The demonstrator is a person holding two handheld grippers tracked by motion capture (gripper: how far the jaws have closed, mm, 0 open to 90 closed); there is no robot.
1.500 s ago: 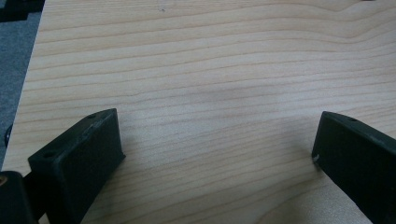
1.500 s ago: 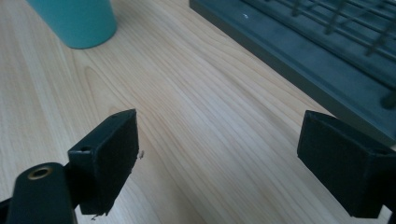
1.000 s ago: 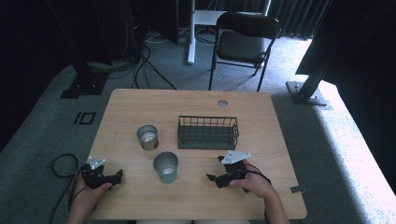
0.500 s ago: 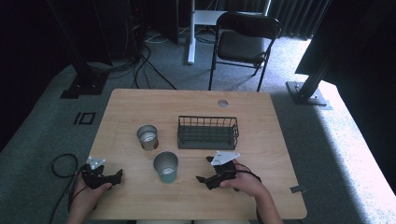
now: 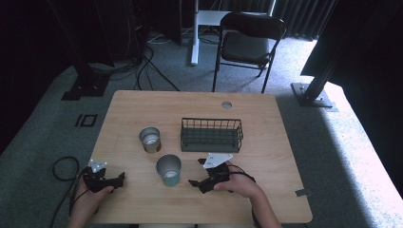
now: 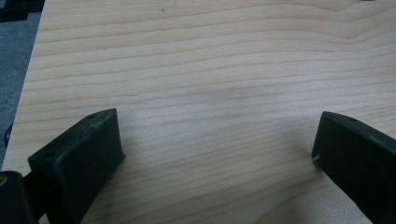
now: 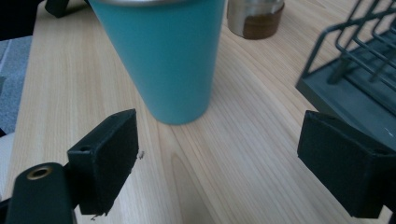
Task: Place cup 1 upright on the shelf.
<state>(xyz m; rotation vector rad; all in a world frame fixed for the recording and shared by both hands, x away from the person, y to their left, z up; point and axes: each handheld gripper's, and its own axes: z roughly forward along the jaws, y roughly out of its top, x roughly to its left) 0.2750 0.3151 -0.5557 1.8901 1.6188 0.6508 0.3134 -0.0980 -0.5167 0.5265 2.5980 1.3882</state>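
The right tool (image 5: 196, 183), jaws spread, is aimed at the teal cup (image 5: 168, 169) at 9 o'clock, which could be tipped if clipped off-centre; the left tool (image 5: 119, 177) is spread over bare tabletop (image 5: 266, 142).

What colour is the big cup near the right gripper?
The cup is teal-blue with a silvery rim, clearest in the right gripper view.

Wooden table (image 5: 142, 102), 2 cups (image 5: 168, 169), (image 5: 150, 139), wire basket (image 5: 211, 135)
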